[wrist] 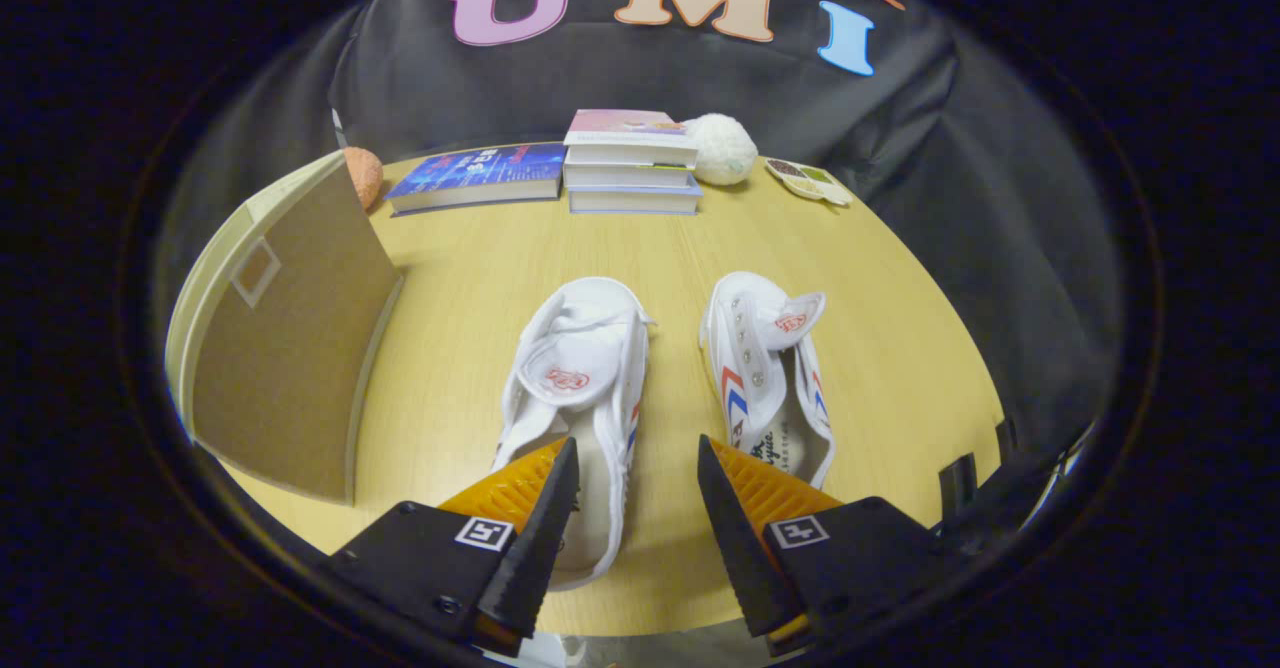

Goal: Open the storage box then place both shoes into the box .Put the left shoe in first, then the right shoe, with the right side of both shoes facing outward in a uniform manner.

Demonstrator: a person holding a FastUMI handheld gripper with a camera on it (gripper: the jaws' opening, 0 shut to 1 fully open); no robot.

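Two white canvas shoes with red and blue stripes lie side by side on the wooden table (680, 248), toes pointing away from me. The left shoe (580, 368) has its heel under my left finger; its right wall runs into the gap between the fingers. The right shoe (765, 368) lies just ahead of my right finger. My gripper (637, 456) hovers open over the shoes' heels, pressing on nothing. The storage box (290, 338), brown cardboard with a pale rim, stands to the left of the shoes, its broad brown panel facing them.
At the table's far edge lie a blue book (480, 176), a stack of books (630, 160), a white fluffy ball (722, 148), an orange ball (364, 176) behind the box, and a small packet (808, 180). A black clamp (958, 483) sits at the right edge.
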